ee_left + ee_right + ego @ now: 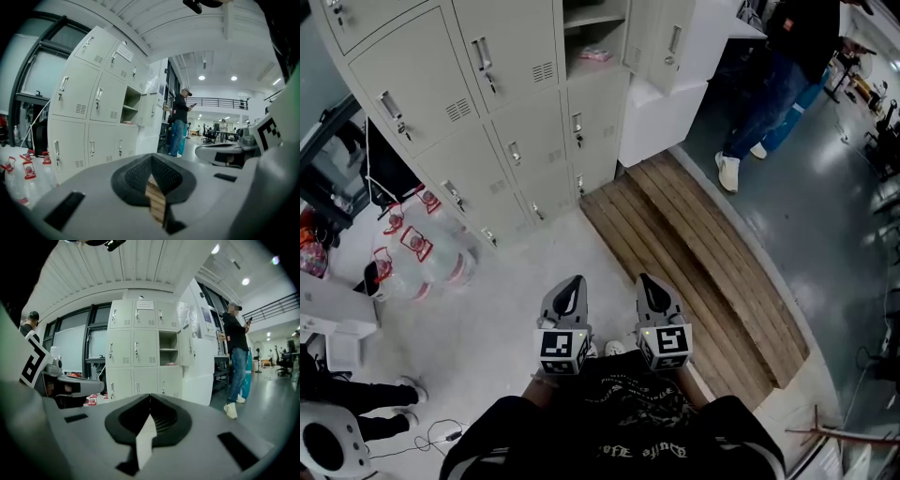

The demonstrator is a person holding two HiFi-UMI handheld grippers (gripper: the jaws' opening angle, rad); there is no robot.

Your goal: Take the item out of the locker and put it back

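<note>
Head view looks down on a pale grey locker bank (pixel 487 122) filling ten to twelve o'clock, most of its doors shut. A slatted wooden platform (pixel 703 272) runs diagonally from the centre toward four o'clock. A bystander (pixel 778 84) in dark top and jeans stands on the grey floor at one o'clock. Clear water bottles (pixel 417 248) with red labels cluster at nine o'clock beside the lockers' foot. At six o'clock, the left gripper (pixel 573 282) and right gripper (pixel 648 279) are held side by side, well apart from the lockers; each gripper view shows its fingers clenched tip to tip on nothing. The pink item (pixel 596 53) lies on the shelf of the open compartment (pixel 592 19) at twelve o'clock, untouched.
</note>
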